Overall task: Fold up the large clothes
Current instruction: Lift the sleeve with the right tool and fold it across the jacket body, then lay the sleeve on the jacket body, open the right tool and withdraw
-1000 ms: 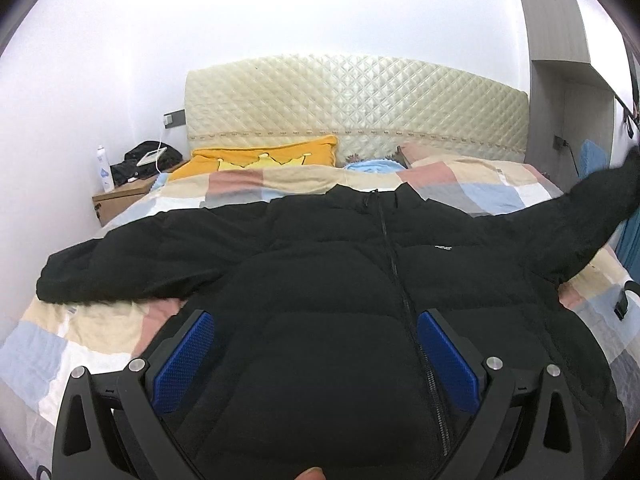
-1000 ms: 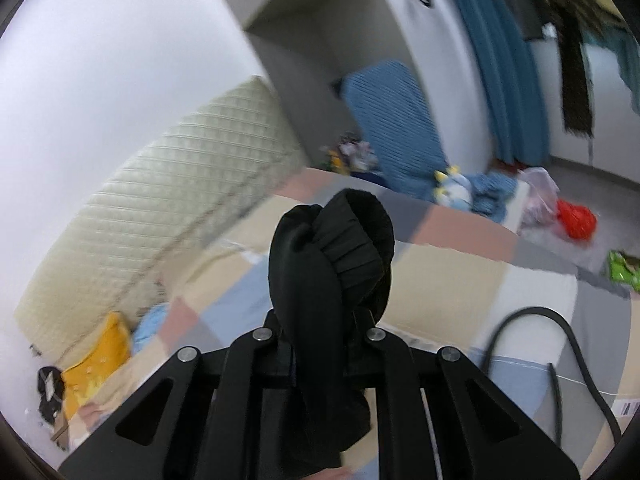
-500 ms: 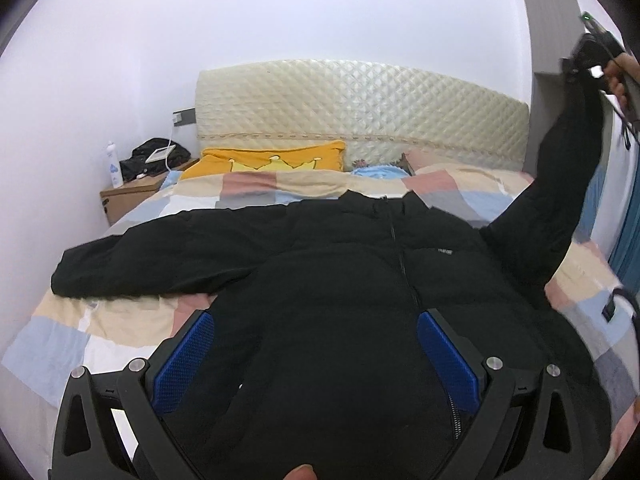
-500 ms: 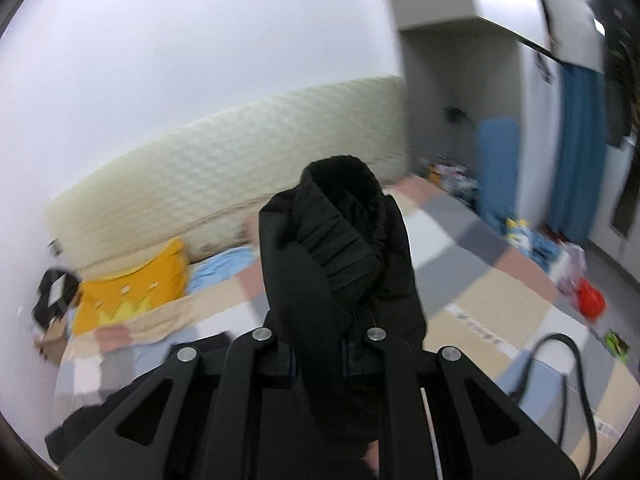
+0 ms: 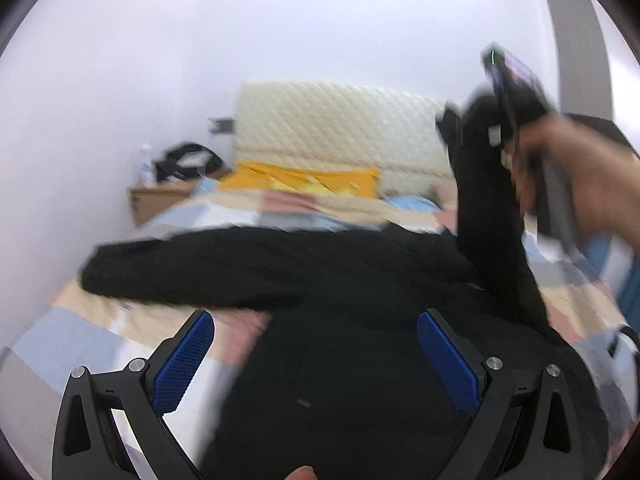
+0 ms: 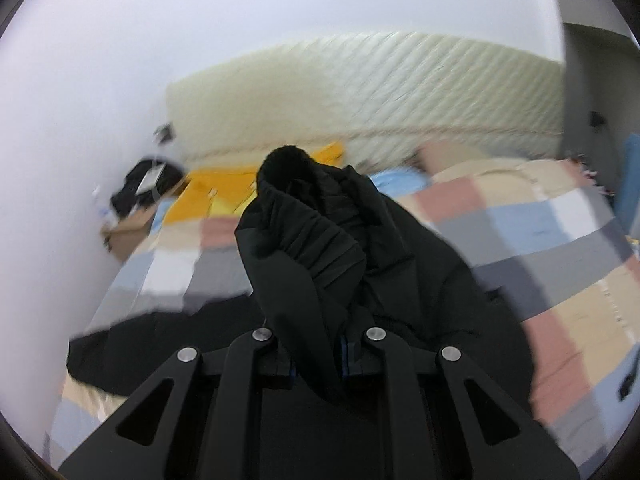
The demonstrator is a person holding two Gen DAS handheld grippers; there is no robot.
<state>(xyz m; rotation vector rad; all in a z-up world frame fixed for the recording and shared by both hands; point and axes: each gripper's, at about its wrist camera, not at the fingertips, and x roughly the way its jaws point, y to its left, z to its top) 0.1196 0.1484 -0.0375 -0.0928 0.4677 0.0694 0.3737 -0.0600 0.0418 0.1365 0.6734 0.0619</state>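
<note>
A black puffer jacket (image 5: pixel 340 320) lies front up on the checked bed cover (image 5: pixel 80 344), its left sleeve (image 5: pixel 192 276) stretched out flat. My left gripper (image 5: pixel 316 340) is open and empty, hovering above the jacket's lower body. My right gripper (image 6: pixel 316 364) is shut on the cuff of the right sleeve (image 6: pixel 304 232) and holds it raised above the jacket's right shoulder; it also shows in the left wrist view (image 5: pixel 504 112), where the sleeve (image 5: pixel 488 216) hangs down from it.
A quilted cream headboard (image 5: pixel 340 120) stands at the back, with a yellow pillow (image 5: pixel 304 178) below it. A wooden nightstand (image 5: pixel 160 196) with a black bag and a bottle stands at the back left. A black cable (image 5: pixel 624 336) lies at the bed's right edge.
My right gripper has carried the sleeve cuff further left, toward the jacket's middle. The left wrist view has shifted and is blurred by motion; its jaws remain open.
</note>
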